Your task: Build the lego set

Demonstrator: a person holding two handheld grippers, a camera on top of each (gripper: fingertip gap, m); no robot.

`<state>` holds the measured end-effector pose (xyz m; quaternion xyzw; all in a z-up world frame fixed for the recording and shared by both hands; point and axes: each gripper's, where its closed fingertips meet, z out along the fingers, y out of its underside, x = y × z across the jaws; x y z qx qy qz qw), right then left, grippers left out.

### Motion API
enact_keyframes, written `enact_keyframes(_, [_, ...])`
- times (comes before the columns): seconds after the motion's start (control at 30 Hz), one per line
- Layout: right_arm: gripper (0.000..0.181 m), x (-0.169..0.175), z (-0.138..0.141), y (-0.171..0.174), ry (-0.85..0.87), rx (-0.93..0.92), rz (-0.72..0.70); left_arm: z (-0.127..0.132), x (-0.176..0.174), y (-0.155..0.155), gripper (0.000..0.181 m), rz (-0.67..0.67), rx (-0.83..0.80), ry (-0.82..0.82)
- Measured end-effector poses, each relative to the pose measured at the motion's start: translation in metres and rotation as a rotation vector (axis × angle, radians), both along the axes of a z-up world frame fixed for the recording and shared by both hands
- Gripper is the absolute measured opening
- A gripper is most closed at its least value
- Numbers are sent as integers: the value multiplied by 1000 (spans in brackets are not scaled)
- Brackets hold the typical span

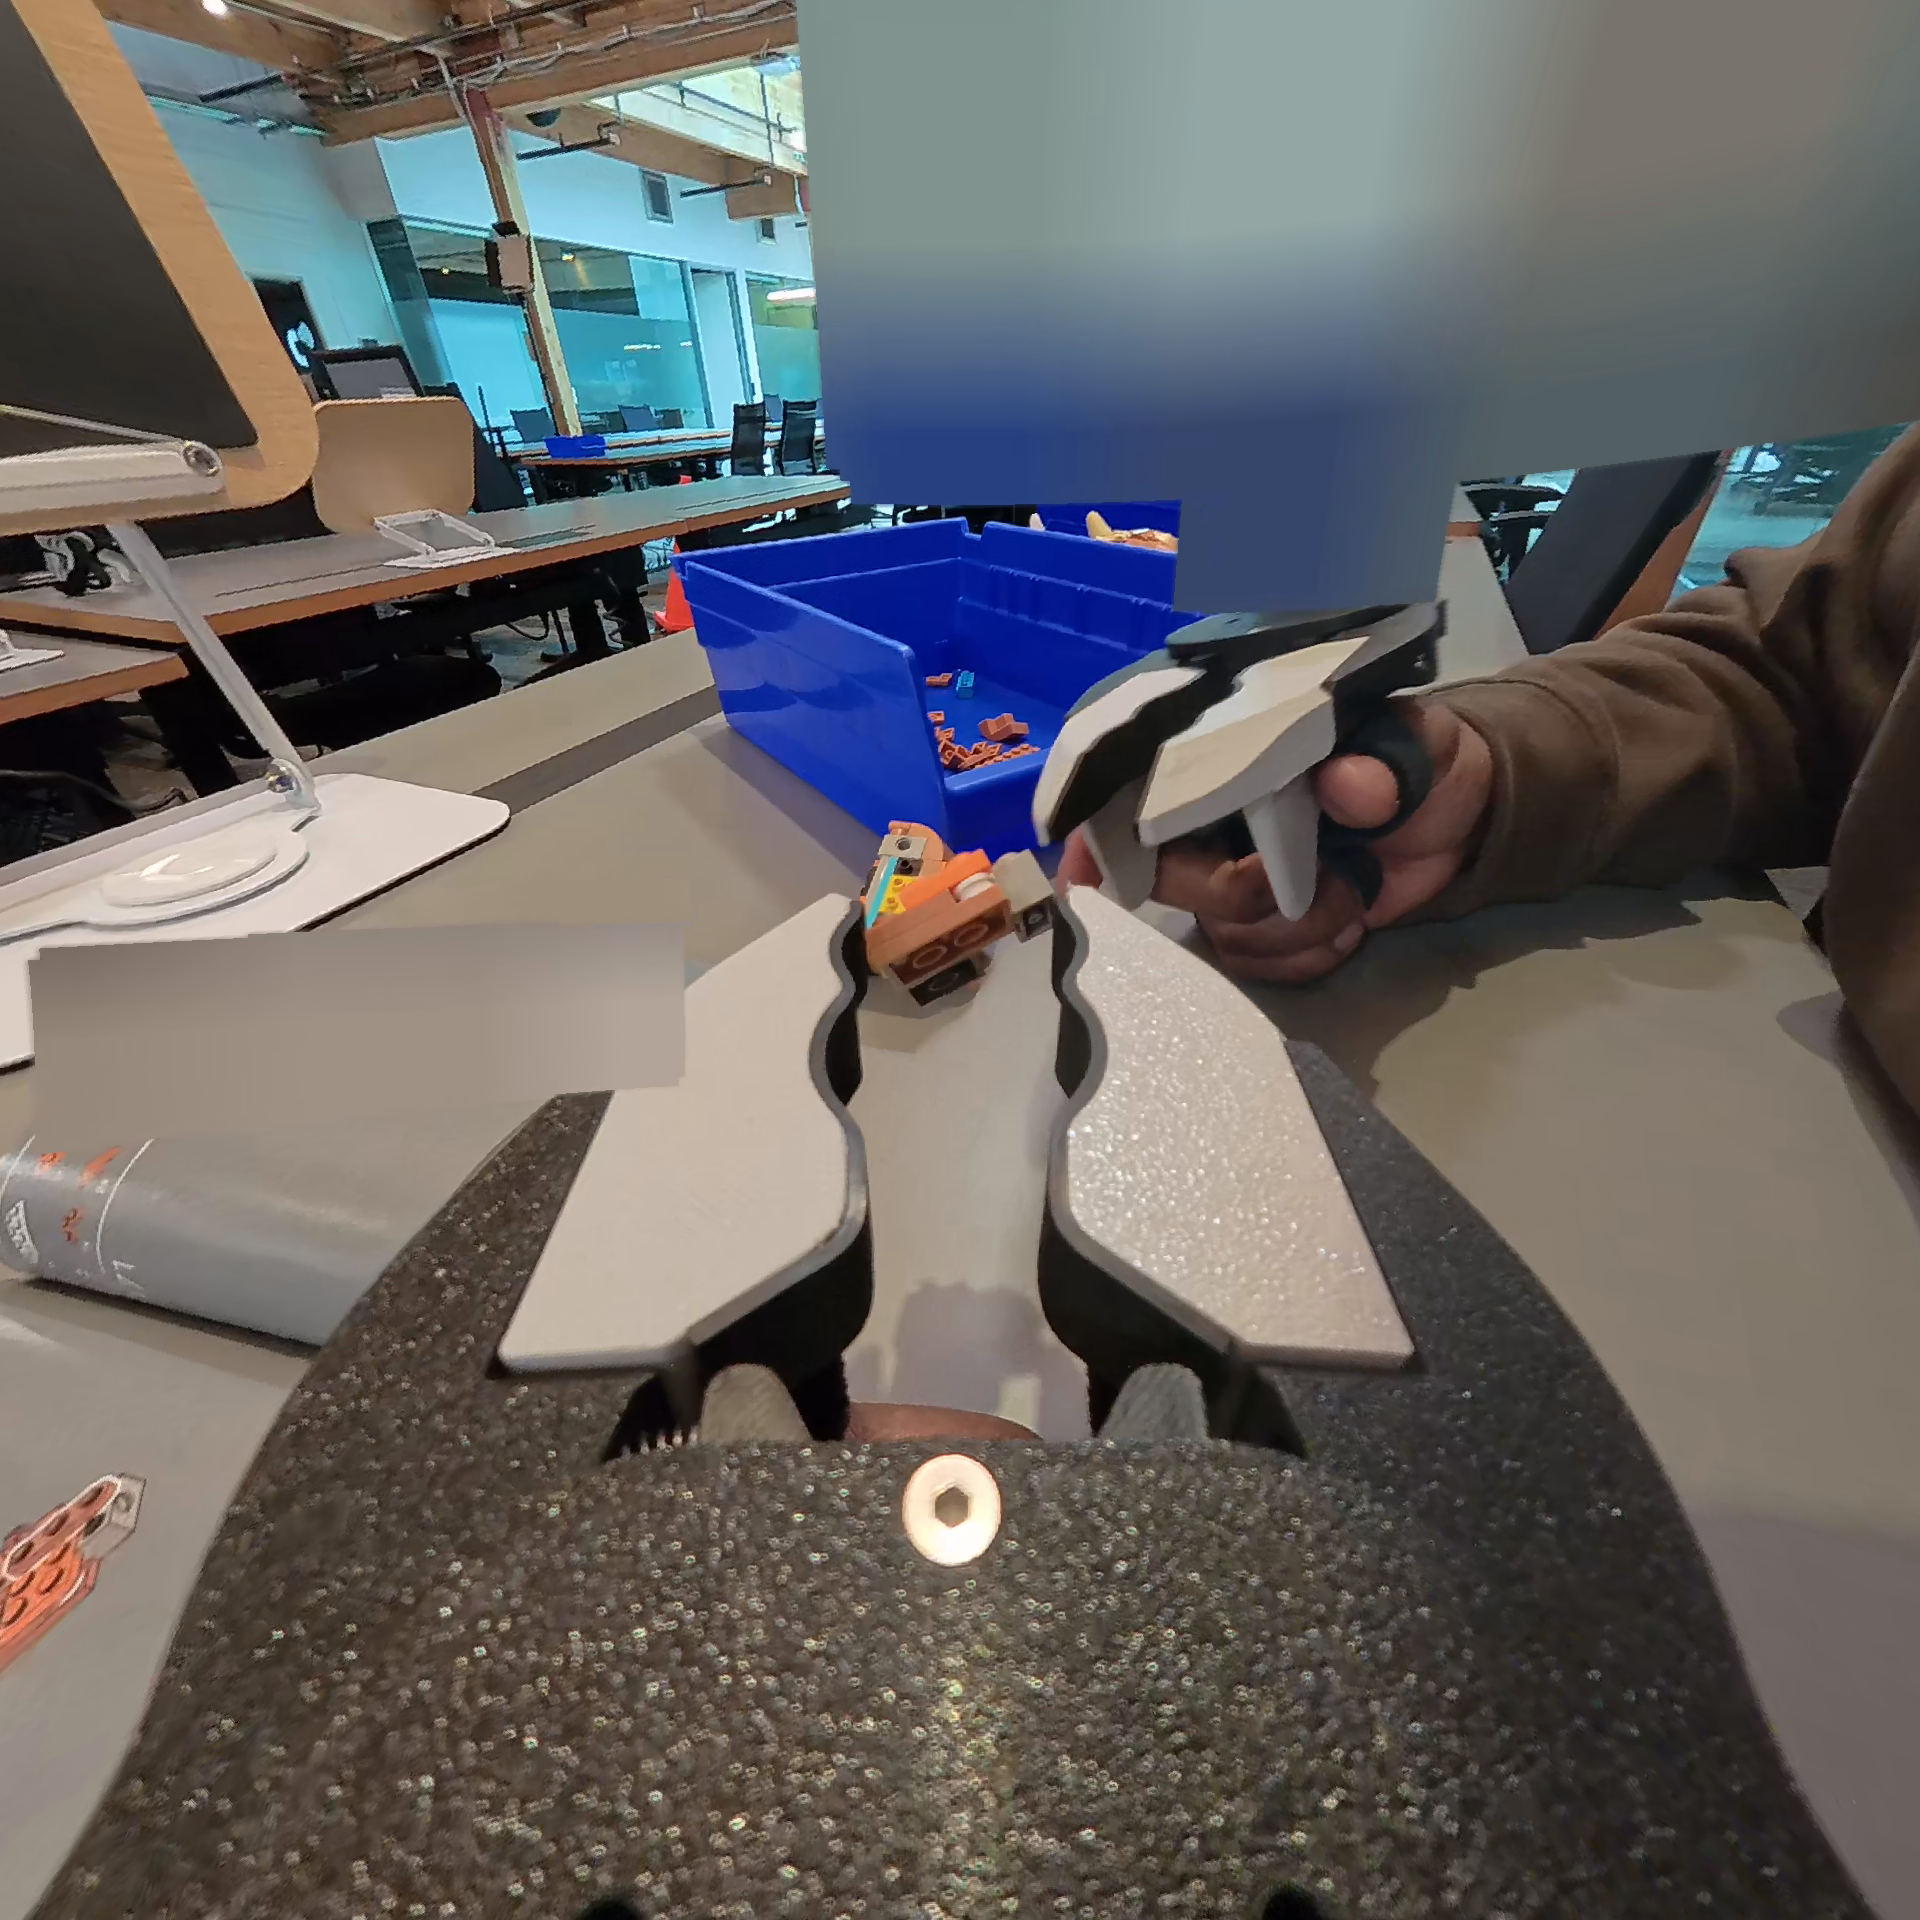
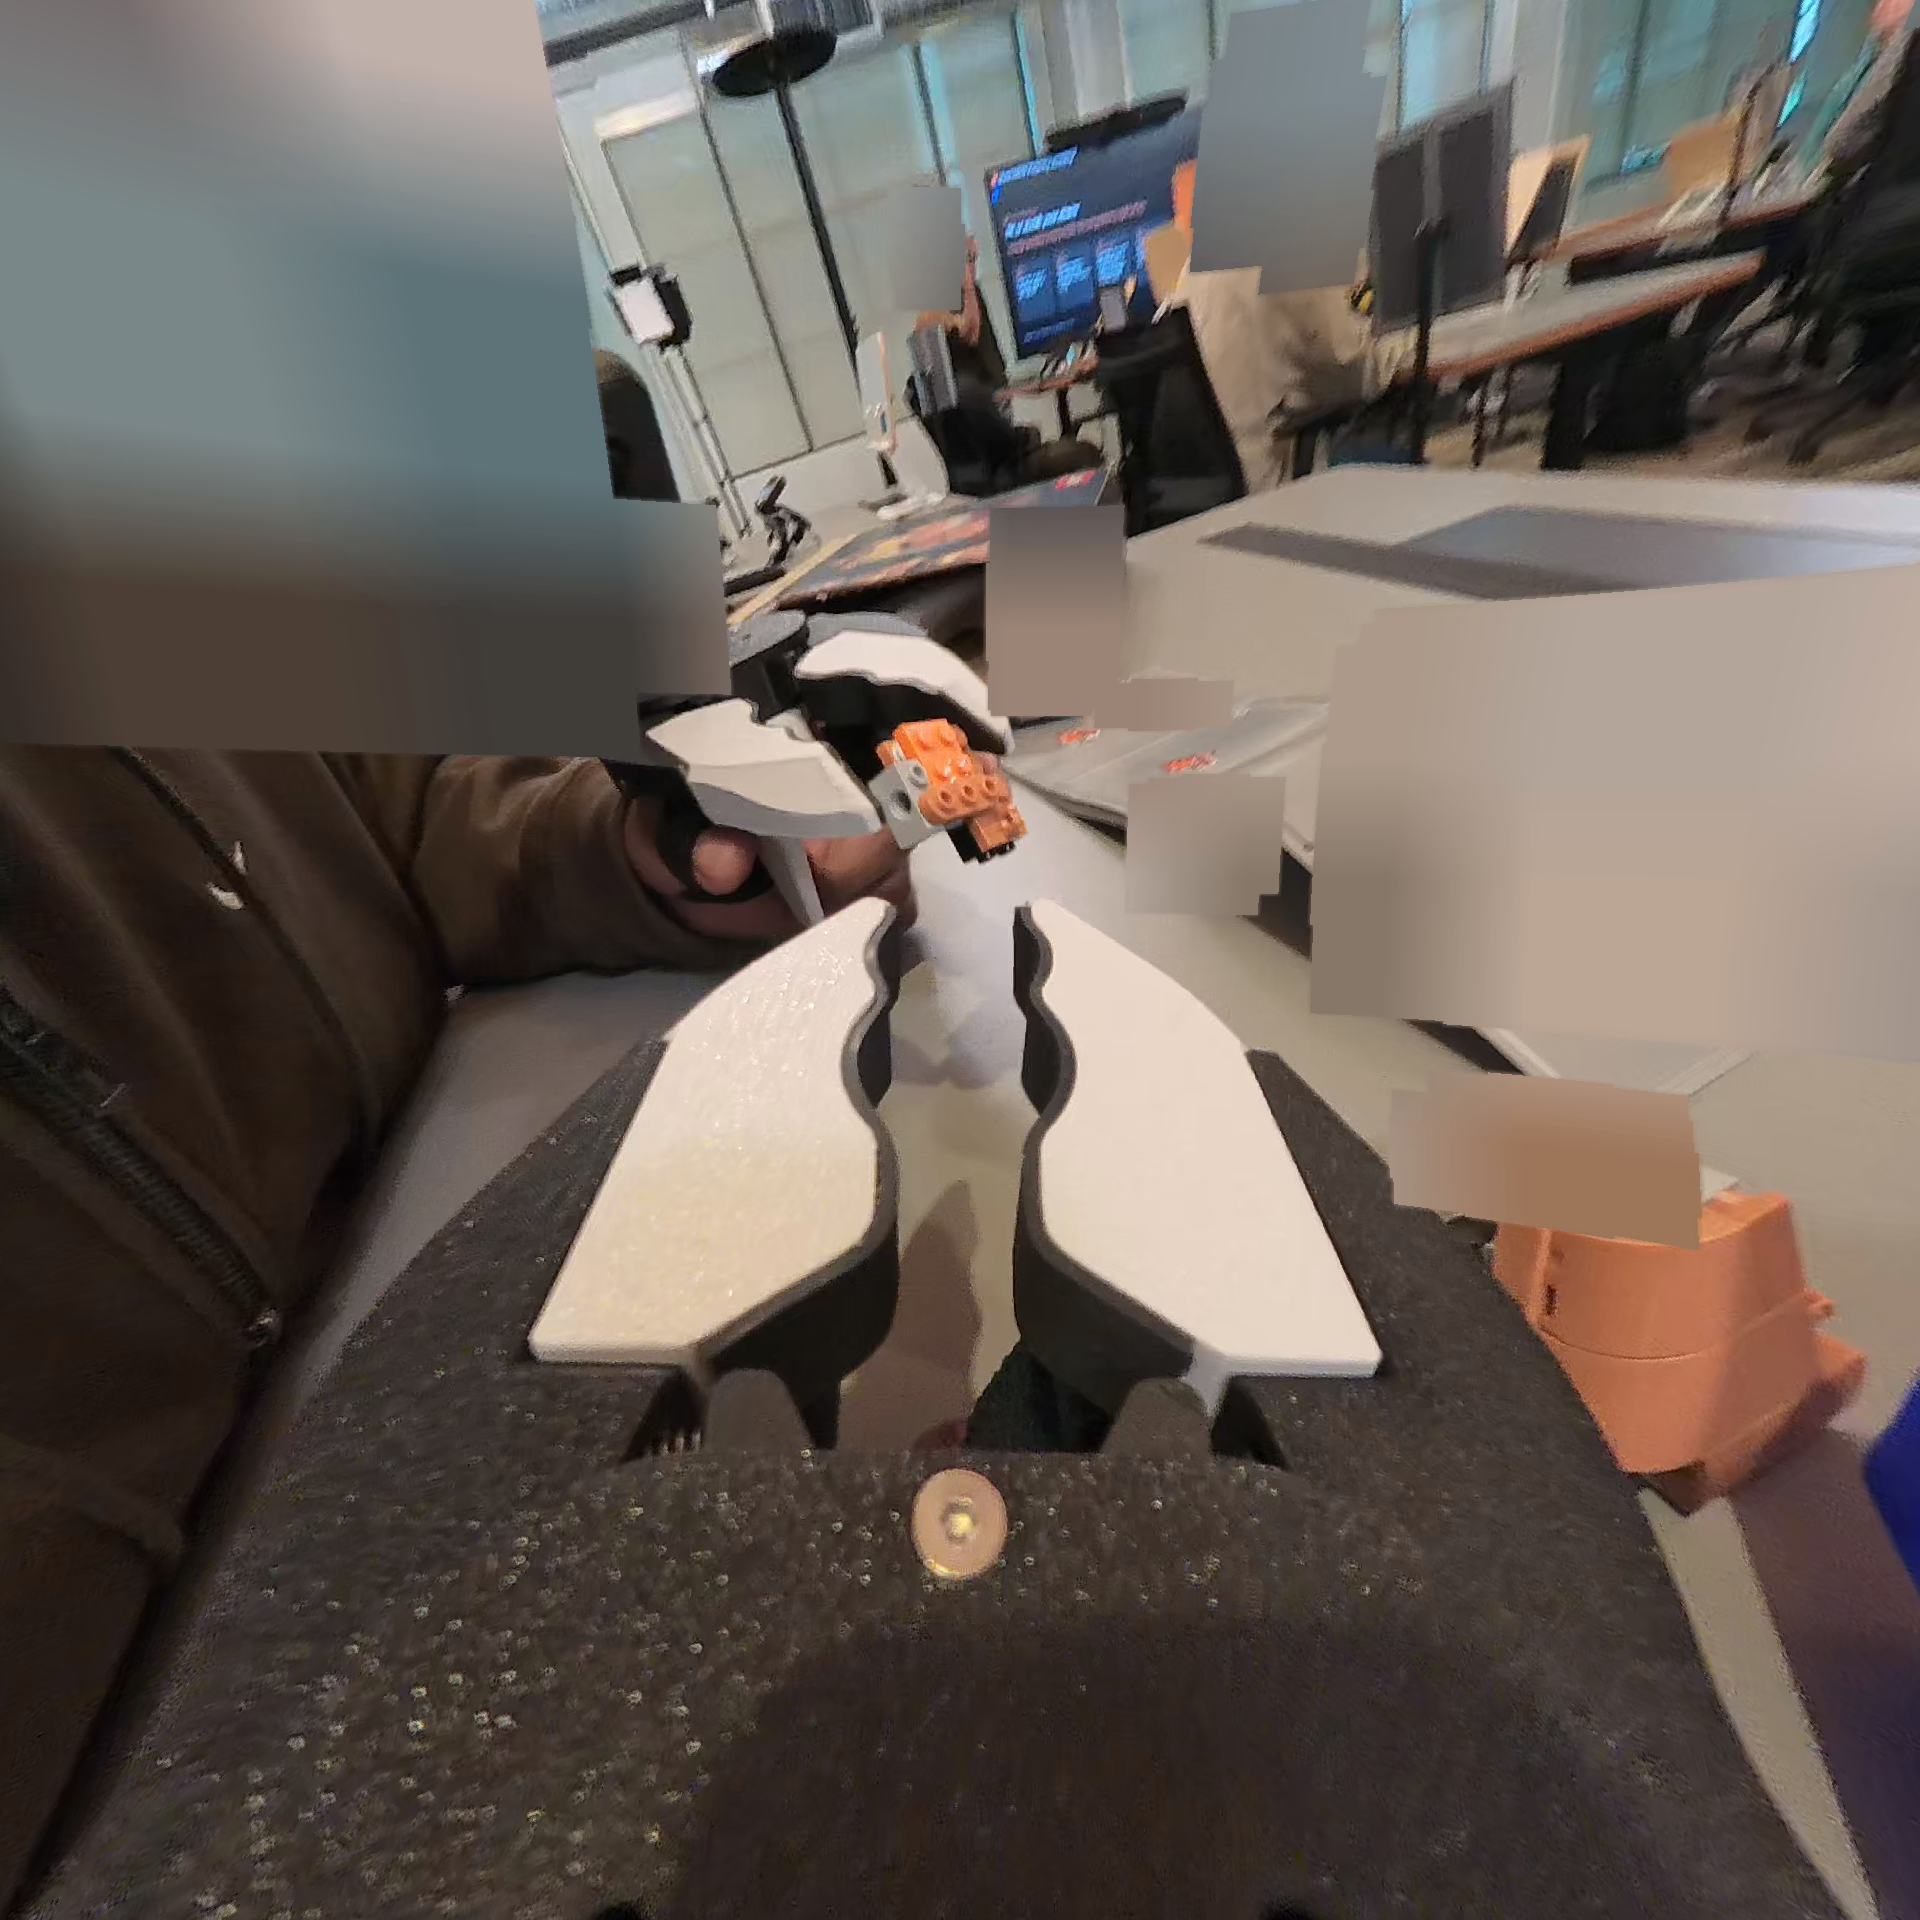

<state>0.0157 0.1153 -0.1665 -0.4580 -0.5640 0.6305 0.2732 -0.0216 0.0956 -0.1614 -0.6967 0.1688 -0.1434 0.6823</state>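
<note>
Now left claw [image 1: 956, 925] clamps lego piece [image 1: 930, 920]; right claw [image 2: 956, 920] empty.

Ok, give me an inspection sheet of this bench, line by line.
Surface: grey table, matte, no spills seen.
Job's things: small orange lego assembly, held off the table; blue bin with loose brown pieces; larger tan built part.
Clutter: booklet; monitor stand.
Grippers: left claw shut on the lego assembly; right claw open and empty, close beside it.
Cables: nothing seen.
Surroundings: open office with desks, chairs, a wall screen and people seated.
</note>
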Motion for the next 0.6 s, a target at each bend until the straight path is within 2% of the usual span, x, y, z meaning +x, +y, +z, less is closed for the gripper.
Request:
enact_keyframes(0.17, [27, -7, -5, -9, -60, -39, 86, 4, 7, -3, 34, -39, 34, 9])
enact_keyframes(0.37, [30, -22, -4, -22, -18, 6, 141, 9, 9, -8, 34, -83, 75, 50])
enact_keyframes(0.47, [30, -35, -4, -20, -7, 33, 114, -3, 2, -7, 34, -100, 18, 141])
enact_keyframes(0.6, [28, -50, -4, -12, -4, 36, 55, -35, -16, -8, 34, -102, -147, 341])
